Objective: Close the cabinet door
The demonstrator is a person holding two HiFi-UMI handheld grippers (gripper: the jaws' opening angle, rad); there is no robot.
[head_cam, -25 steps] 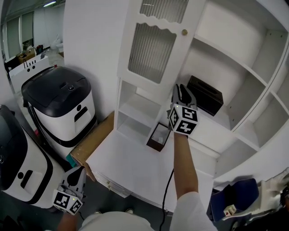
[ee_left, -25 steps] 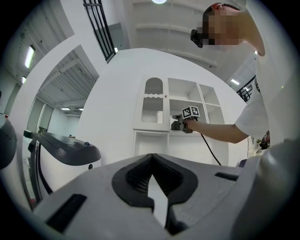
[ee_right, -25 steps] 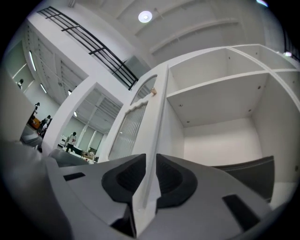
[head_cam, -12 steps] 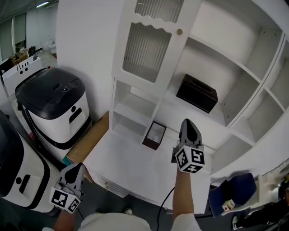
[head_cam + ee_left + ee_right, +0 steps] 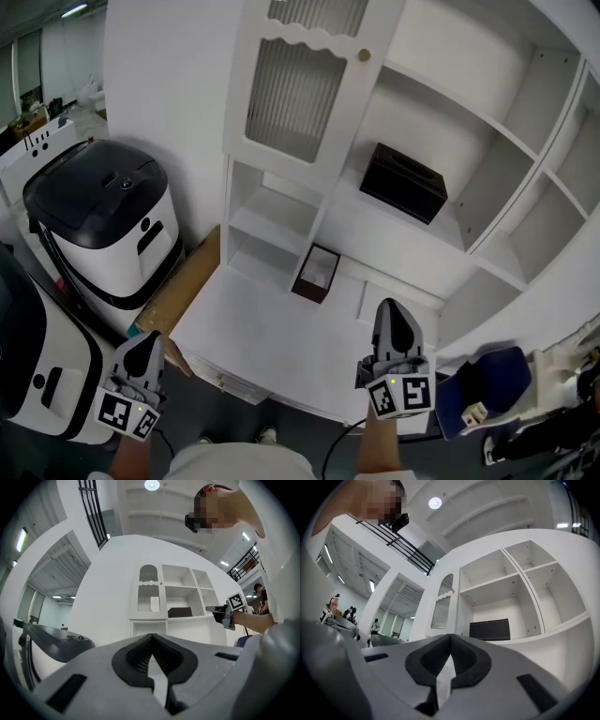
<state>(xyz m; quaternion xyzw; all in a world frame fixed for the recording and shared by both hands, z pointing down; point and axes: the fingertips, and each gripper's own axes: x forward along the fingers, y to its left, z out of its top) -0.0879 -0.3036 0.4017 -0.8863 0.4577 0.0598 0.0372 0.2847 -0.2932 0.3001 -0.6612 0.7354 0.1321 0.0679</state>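
The white cabinet door (image 5: 298,94) has ribbed glass panes and a small gold knob (image 5: 364,54). It covers the upper left compartment and looks flush with the cabinet front (image 5: 149,595) (image 5: 443,603). My right gripper (image 5: 392,317) hovers over the front edge of the white counter (image 5: 272,342), well below and away from the door. Its jaws are shut with nothing between them (image 5: 450,637). My left gripper (image 5: 146,349) hangs low at the left, off the counter, also shut and empty (image 5: 151,637).
A black box (image 5: 403,183) sits on the open middle shelf. A small dark open box (image 5: 316,272) stands on the counter. A black-topped white machine (image 5: 103,216) and a cardboard sheet (image 5: 183,286) lie at the left. A blue seat (image 5: 487,394) is at the lower right.
My right gripper has drawn back from the door's edge, down and toward me, to the counter's front. Its jaws have closed. The left gripper has barely moved.
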